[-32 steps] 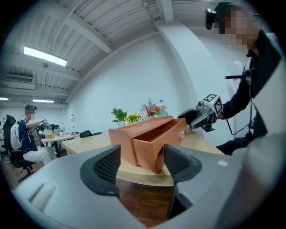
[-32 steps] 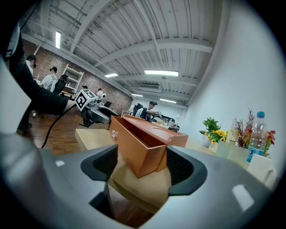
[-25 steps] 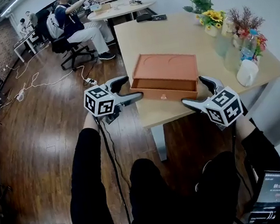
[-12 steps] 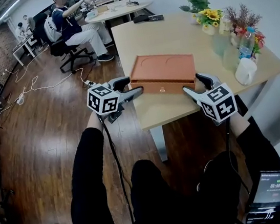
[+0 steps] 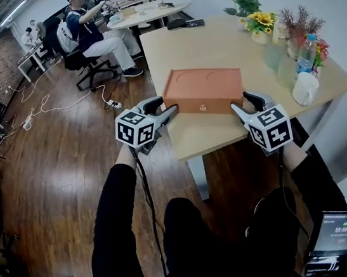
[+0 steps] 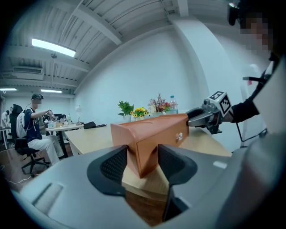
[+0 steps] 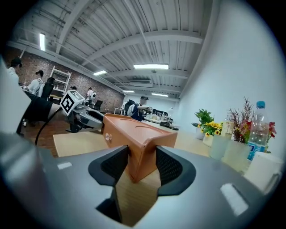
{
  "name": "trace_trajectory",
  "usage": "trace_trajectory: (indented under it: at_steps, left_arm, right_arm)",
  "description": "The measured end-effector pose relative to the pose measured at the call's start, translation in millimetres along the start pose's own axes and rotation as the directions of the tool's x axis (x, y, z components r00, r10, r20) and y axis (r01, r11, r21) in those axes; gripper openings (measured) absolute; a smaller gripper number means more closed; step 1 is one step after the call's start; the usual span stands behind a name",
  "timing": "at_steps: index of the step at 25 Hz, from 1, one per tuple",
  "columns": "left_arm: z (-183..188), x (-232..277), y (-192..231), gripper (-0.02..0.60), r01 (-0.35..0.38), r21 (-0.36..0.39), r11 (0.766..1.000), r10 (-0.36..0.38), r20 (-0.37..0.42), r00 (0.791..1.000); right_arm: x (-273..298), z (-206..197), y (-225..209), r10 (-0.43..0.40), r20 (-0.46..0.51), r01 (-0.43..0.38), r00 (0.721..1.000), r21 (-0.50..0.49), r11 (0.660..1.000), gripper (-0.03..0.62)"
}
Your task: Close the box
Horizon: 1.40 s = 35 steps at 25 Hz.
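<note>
- Left gripper point(image 6: 142, 162): jaws closing, touching both sides of the box point(image 6: 154, 132) corner between them.
- Right gripper point(image 7: 142, 163): jaws closing, pinching the opposite corner.
- Only the head view shows the whole box, shut, on the table point(image 5: 212, 46).

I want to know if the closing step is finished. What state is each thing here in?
box: closed, lid down flat, resting on the table.
left gripper: jaws closing, pads on the box's near left corner.
right gripper: jaws closing, pads on the box's near right corner.
water bottle: upright, cap on.
yellow flower pot: upright.
</note>
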<state>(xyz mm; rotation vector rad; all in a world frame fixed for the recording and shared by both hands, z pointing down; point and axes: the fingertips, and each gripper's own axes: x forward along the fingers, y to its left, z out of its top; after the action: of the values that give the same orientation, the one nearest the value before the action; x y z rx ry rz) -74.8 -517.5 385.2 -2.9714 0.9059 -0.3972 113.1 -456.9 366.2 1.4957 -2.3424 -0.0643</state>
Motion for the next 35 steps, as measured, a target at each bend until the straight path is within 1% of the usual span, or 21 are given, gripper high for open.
trace_trajectory:
  at_steps: [1, 2, 3, 5, 6, 8, 9, 10, 11, 13, 14, 15, 17, 18, 20, 24, 27, 30, 32, 35]
  left_arm:
    - [2, -2, -2, 0.217, -0.009, 0.001, 1.0, 0.009, 0.017, 1.0]
    - [5, -7, -3, 0.273, -0.022, -0.004, 1.0, 0.022, 0.043, 0.999]
    - [10, -15, -4, 0.315, -0.041, -0.013, 0.999, 0.042, 0.077, 0.996]
    - [24, -39, -8, 0.321, -0.101, -0.034, 0.994, 0.105, 0.16, 0.982]
    - [33, -55, -14, 0.321, -0.141, -0.05, 0.989, 0.148, 0.204, 0.968]
    - [49, -86, -35, 0.315, -0.223, -0.099, 0.97, 0.242, 0.29, 0.926]
    - [53, -99, -53, 0.303, -0.247, -0.117, 0.962, 0.272, 0.322, 0.907]
    - [53, -107, -75, 0.273, -0.255, -0.121, 0.959, 0.281, 0.339, 0.898]
    - [50, -113, -100, 0.27, -0.254, -0.11, 0.961, 0.276, 0.343, 0.898]
    - [38, -121, -148, 0.27, -0.246, -0.093, 0.965, 0.263, 0.32, 0.91]
    - [30, -125, -169, 0.27, -0.243, -0.108, 0.964, 0.264, 0.302, 0.916]
    - [23, -129, -188, 0.27, -0.239, -0.14, 0.961, 0.271, 0.287, 0.919]
    - [13, -139, -227, 0.27, -0.235, -0.219, 0.947, 0.291, 0.278, 0.915]
    - [9, -146, -246, 0.268, -0.242, -0.241, 0.94, 0.306, 0.28, 0.91]
    - [3, -158, -284, 0.268, -0.274, -0.243, 0.931, 0.337, 0.276, 0.9]
    - [-4, -172, -347, 0.267, -0.315, -0.187, 0.93, 0.357, 0.261, 0.897]
    - [-7, -182, -382, 0.263, -0.318, -0.19, 0.929, 0.359, 0.257, 0.897]
    - [-15, -190, -414, 0.255, -0.309, -0.183, 0.933, 0.346, 0.231, 0.909]
    - [-20, -197, -432, 0.247, -0.31, -0.182, 0.933, 0.345, 0.212, 0.914]
    - [-24, -213, -448, 0.244, -0.327, -0.187, 0.926, 0.362, 0.204, 0.91]
  right_arm:
    - [-1, 0, 1, 0.008, 0.006, -0.008, 1.0, 0.002, 1.0, 0.199]
    - [-4, 0, 3, 0.02, 0.018, -0.02, 1.0, 0.011, 1.0, 0.226]
    - [-7, 1, 5, 0.032, 0.036, -0.033, 0.999, 0.03, 0.999, 0.262]
    - [-21, 7, 10, 0.042, 0.089, -0.048, 0.995, 0.072, 0.996, 0.265]
    - [-31, 11, 13, 0.044, 0.121, -0.054, 0.992, 0.083, 0.995, 0.265]
    - [-54, 16, 26, 0.072, 0.183, -0.088, 0.98, 0.082, 0.993, 0.264]
    - [-65, 15, 37, 0.102, 0.211, -0.12, 0.972, 0.075, 0.99, 0.255]
    - [-77, 13, 49, 0.137, 0.234, -0.156, 0.962, 0.067, 0.985, 0.253]
    - [-89, 10, 62, 0.169, 0.254, -0.189, 0.952, 0.058, 0.98, 0.252]
    - [-112, 5, 86, 0.214, 0.29, -0.239, 0.933, 0.054, 0.97, 0.249]
    - [-124, 3, 96, 0.226, 0.308, -0.256, 0.924, 0.062, 0.965, 0.244]
    - [-137, 2, 105, 0.232, 0.326, -0.27, 0.916, 0.075, 0.96, 0.239]
    - [-165, 3, 120, 0.234, 0.361, -0.289, 0.903, 0.106, 0.952, 0.233]
    - [-180, 4, 128, 0.231, 0.376, -0.294, 0.897, 0.119, 0.948, 0.231]
    - [-210, 4, 143, 0.222, 0.401, -0.298, 0.889, 0.137, 0.945, 0.225]
    - [-254, -6, 173, 0.198, 0.424, -0.284, 0.884, 0.15, 0.947, 0.224]
    - [-277, -17, 195, 0.184, 0.424, -0.284, 0.887, 0.185, 0.941, 0.224]
    - [-300, -27, 216, 0.174, 0.414, -0.281, 0.893, 0.211, 0.936, 0.224]
    - [-317, -31, 229, 0.174, 0.412, -0.28, 0.894, 0.211, 0.936, 0.217]
    - [-340, -33, 244, 0.176, 0.417, -0.274, 0.892, 0.188, 0.943, 0.215]
